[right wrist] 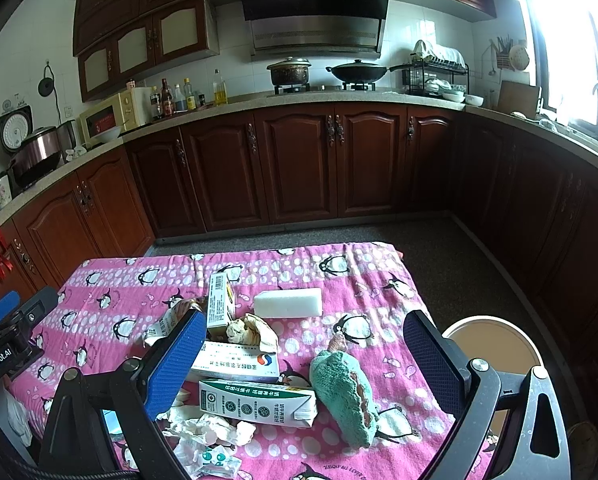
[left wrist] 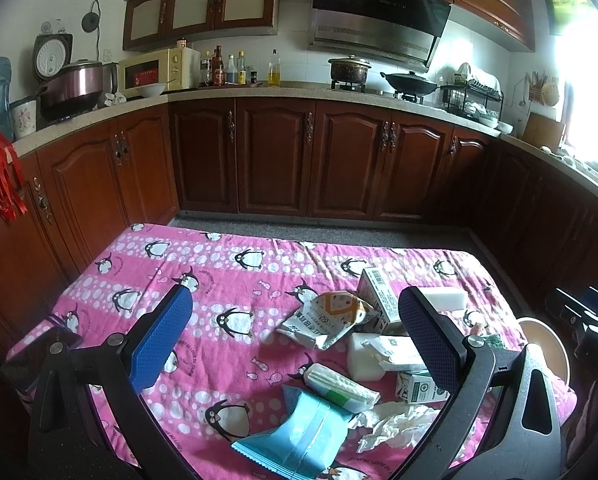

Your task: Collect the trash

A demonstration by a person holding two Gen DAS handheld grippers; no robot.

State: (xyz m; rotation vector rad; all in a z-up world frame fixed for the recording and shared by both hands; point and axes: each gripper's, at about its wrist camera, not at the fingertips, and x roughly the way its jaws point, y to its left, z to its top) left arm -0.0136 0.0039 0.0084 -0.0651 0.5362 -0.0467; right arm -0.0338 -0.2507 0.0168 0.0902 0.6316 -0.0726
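Pink penguin cloth covers the desk [left wrist: 227,280], and both claws hang above it, wide apart and holding nothing: the left claw [left wrist: 295,344] and the right claw [right wrist: 305,364]. Closest lie crumpled tissue [left wrist: 395,424] and a blue wrapper [left wrist: 299,436], then a milk carton [right wrist: 255,402], then a white foam block [right wrist: 289,303]. No trash is picked yet, I think. Next, one claw should drop onto the tissue and squeeze.

Home kitchen — L-shaped run of dark wood cabinets [left wrist: 275,156] under a speckled stone counter [left wrist: 227,90]. On it: microwave [left wrist: 159,68], rice cooker [left wrist: 77,82], oil and sauce bottles [left wrist: 223,66], gas hob with lidded pot [left wrist: 349,69] and wok [left wrist: 411,82], dish rack [left wrist: 471,96]. Range hood [left wrist: 379,20] above — window [right wrist: 579,52] at the right edge.
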